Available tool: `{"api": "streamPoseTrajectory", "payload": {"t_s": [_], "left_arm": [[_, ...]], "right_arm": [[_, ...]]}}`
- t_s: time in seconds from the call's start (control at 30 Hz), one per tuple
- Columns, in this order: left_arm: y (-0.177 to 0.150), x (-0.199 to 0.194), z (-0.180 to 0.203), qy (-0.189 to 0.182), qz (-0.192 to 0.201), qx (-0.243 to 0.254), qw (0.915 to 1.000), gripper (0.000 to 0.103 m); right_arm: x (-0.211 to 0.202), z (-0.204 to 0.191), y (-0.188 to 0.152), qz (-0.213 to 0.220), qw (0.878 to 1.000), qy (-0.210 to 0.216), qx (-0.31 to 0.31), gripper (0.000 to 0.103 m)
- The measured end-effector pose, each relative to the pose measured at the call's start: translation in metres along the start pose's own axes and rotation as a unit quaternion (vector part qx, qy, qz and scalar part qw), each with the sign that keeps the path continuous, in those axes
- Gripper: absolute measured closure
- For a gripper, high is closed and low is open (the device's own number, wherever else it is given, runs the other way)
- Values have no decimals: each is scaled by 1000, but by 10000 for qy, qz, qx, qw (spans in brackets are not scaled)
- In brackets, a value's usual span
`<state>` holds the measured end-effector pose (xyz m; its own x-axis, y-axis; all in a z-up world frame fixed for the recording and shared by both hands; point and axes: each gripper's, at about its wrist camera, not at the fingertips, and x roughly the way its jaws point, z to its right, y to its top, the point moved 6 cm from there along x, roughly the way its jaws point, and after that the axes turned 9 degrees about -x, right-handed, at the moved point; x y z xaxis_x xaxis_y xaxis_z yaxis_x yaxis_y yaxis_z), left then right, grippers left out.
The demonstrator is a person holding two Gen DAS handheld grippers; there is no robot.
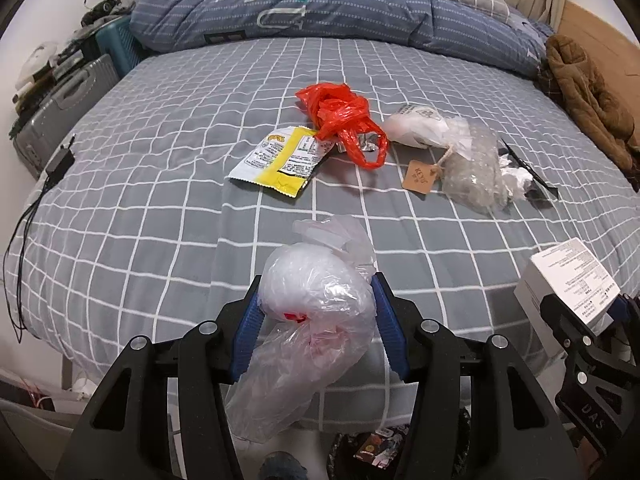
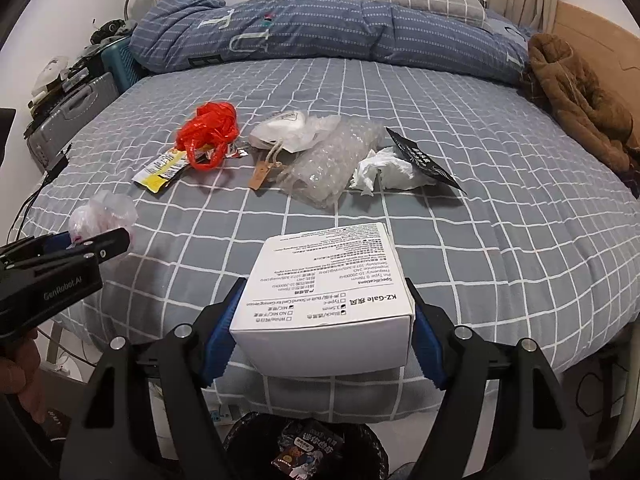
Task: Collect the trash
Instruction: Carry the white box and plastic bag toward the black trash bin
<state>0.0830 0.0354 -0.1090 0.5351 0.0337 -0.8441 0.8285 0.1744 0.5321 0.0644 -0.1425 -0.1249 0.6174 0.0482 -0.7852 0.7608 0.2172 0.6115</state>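
My left gripper (image 1: 316, 292) is shut on a crumpled clear plastic bag (image 1: 312, 316) held above the bed's near edge; it also shows in the right wrist view (image 2: 100, 212). My right gripper (image 2: 324, 300) is shut on a white printed box (image 2: 328, 292), also in the left wrist view (image 1: 568, 280). On the bed lie a red plastic bag (image 1: 344, 116), a yellow snack wrapper (image 1: 280, 160), a white pouch with a brown tag (image 1: 416, 128), bubble wrap (image 2: 332, 160), a white tissue (image 2: 384, 168) and a black wrapper (image 2: 424, 160).
A black-lined trash bin (image 2: 304, 448) with wrappers inside stands on the floor below both grippers. A folded blue quilt (image 1: 320, 4) lies at the head of the grey checked bed (image 1: 160, 160). A brown coat (image 2: 580, 96) is at right, a suitcase (image 1: 60, 112) and charger cable (image 1: 24, 220) at left.
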Motion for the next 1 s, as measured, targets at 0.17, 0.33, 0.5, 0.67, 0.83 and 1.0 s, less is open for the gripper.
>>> {"api": "streamPoseTrajectory", "payload": {"t_s": [0.17,0.33,0.5,0.67,0.83,1.0], "left_arm": [[-10,-10,0,-41,-37,-46,10000,51],[-21,-19,2,-37,-49,-24,10000,51],[-31,-28,4,-50,-44,-33,10000,51],[-41,-38,5,-66,-66,-34,10000,51],[-53,-46,7,-114,-121,-36,9999,51],[-67,-52,11,-144,-177,7,9997,51]], "right_arm": [[-10,-2,-4,24,10000,0,-23,32],[-16,-3,-6,42,10000,-9,-30,32],[-27,-4,-11,66,10000,-14,-50,32],[-40,-4,-19,84,9999,-17,-58,32],[-50,-2,-28,83,9999,-30,-52,32],[-57,-2,-35,72,9999,-39,-68,32]]}}
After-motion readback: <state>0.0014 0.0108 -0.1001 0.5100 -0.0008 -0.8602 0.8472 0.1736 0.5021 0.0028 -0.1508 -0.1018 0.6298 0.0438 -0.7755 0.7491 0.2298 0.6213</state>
